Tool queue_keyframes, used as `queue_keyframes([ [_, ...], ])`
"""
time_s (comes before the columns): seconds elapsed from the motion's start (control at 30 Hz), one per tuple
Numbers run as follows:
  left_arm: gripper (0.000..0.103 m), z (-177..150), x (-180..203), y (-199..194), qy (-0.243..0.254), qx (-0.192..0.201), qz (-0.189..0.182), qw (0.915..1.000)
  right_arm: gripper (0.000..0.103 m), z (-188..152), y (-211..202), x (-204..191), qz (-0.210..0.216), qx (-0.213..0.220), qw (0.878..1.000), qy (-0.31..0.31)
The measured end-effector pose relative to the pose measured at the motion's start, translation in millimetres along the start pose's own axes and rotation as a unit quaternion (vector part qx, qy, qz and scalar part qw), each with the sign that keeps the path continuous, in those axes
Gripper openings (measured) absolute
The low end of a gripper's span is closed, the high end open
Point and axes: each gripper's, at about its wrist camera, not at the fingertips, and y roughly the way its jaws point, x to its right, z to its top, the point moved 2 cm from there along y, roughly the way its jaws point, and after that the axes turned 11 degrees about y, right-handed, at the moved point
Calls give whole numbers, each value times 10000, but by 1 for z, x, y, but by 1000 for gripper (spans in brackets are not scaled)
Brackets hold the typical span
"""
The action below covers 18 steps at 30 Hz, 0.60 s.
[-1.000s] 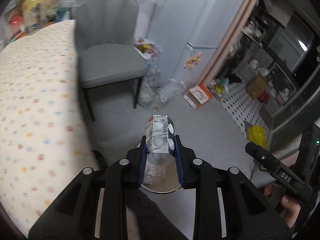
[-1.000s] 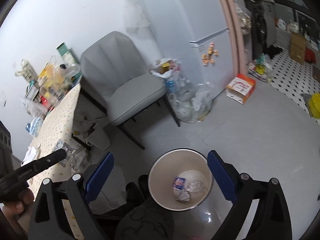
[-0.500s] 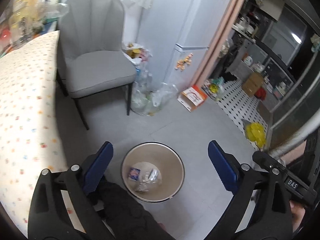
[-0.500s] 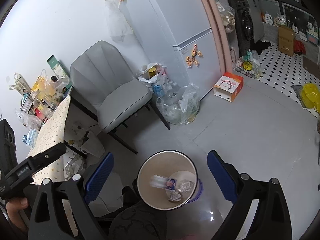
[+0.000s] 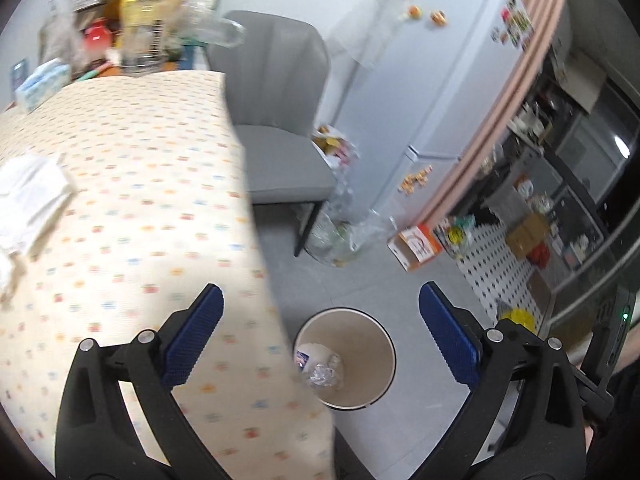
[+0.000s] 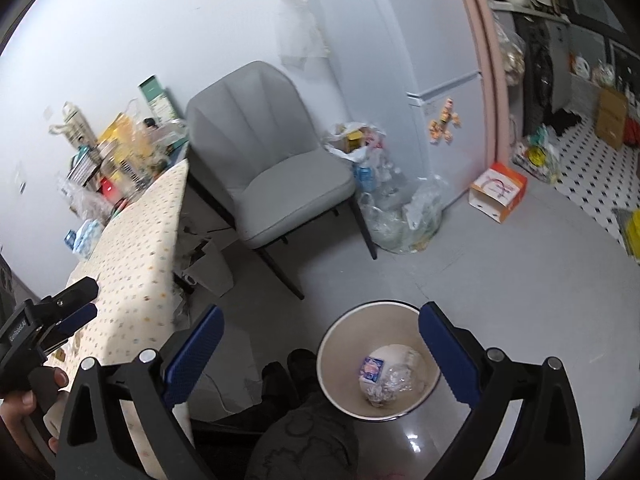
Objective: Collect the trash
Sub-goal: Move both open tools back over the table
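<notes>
Blue pads line both grippers, and both sets of jaws stand spread wide with nothing between them. The left gripper (image 5: pixel 319 328) hangs over the near edge of the table (image 5: pixel 120 200), its left finger above the dotted cloth and its right finger above the floor. The right gripper (image 6: pixel 320 350) hangs above the bin (image 6: pixel 380 360), which stands on the grey floor just right of the table.

In the bin lies the trash (image 6: pixel 386 378): a small blue-and-white packet, crumpled clear plastic and a greyish wad. What each piece is cannot be made out. From the left wrist the table edge hides the bin's left side (image 5: pixel 346 358), and the trash (image 5: pixel 322 368) shows only in part.

On the table, at the far left, a white paper or cloth (image 5: pixel 30 196) lies blurred and cut off by the frame edge. The clutter (image 5: pixel 132 28) at the far end of the table is smeared by motion; a yellow bag and a clear bottle can just be told. A blue-and-white pack (image 5: pixel 42 84) sits near it.

A grey chair (image 6: pixel 272 168) stands beyond the table, with plastic bags (image 6: pixel 396 216) of bottles to its right by the fridge (image 6: pixel 440 80). An orange box (image 6: pixel 498 190) lies on the floor farther right.

In the right wrist view the left gripper (image 6: pixel 56 316) shows at the left edge, held by a hand (image 6: pixel 28 408) that is partly cut off.
</notes>
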Motion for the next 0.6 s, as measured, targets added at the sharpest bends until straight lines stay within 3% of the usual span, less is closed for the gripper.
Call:
queue_keyframes([
  [0.6, 97, -34, -124, -73, -969, 493, 408, 9932, 95, -46, 10, -136, 404, -335, 9937, -987],
])
